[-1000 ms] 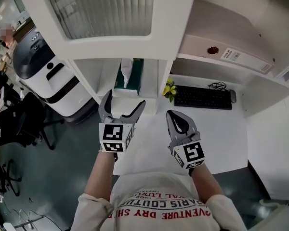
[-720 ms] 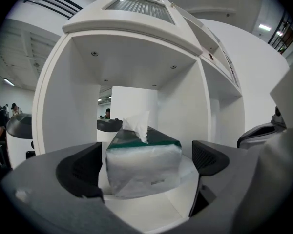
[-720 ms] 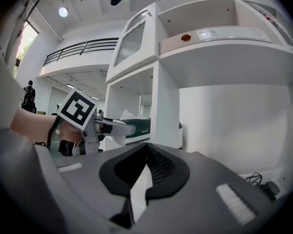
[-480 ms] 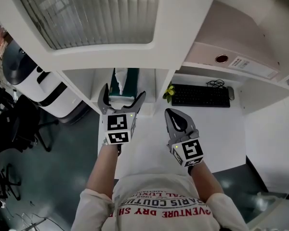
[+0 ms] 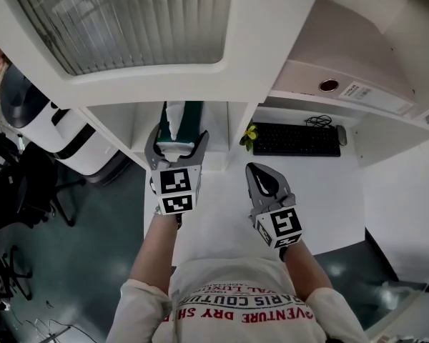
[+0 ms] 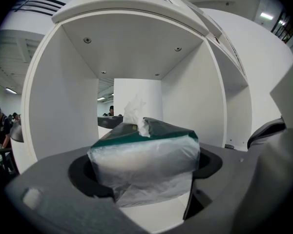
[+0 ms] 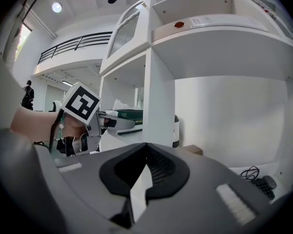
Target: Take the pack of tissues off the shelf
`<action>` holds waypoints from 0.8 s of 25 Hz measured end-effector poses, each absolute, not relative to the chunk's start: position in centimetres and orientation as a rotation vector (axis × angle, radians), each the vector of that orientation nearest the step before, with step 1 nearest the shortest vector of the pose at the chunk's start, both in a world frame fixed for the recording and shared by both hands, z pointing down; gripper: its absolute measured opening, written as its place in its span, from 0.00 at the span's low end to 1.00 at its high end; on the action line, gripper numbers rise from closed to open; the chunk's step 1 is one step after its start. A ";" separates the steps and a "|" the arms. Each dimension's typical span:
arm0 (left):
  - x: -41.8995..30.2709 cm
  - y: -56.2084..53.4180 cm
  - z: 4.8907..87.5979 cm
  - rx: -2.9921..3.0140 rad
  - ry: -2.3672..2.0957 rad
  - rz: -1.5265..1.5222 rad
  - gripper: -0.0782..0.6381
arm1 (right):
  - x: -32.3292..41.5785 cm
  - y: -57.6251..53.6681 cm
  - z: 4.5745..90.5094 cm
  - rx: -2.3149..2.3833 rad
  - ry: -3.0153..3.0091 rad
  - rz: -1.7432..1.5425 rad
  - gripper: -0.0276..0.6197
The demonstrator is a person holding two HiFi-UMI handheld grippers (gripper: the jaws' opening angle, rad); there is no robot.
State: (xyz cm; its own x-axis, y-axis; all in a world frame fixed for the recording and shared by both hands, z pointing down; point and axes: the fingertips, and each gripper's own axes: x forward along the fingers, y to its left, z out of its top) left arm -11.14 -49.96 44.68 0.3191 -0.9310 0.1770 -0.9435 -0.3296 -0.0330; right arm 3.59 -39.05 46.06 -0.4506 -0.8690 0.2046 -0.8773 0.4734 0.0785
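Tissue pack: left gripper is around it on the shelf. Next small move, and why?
Probably finish the squeeze before pulling back: the jaws of the left gripper are closing with the tissue pack between them, but dark gaps show beside it.

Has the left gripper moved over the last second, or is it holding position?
Yes. The left gripper has gone forward into the shelf. Its jaws were short of the tissue pack earlier; now they flank it and are closing.

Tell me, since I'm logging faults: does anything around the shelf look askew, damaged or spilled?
Nothing stands out. The pack of tissues sits upright on the shelf, one tissue poking from its top, wrap merely wrinkled. The left gripper is closing its jaws around it.
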 end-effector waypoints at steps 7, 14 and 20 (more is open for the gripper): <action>-11.4 -48.4 43.1 2.537 -1.759 0.161 0.73 | 4.1 -37.8 46.0 1.521 -2.486 0.056 0.05; -12.1 -44.7 40.5 2.650 -1.763 0.117 0.73 | 4.2 -36.0 45.3 1.532 -2.504 0.031 0.05; -11.5 -39.8 39.0 2.723 -1.731 0.120 0.73 | 4.5 -33.5 44.7 1.514 -2.534 0.017 0.05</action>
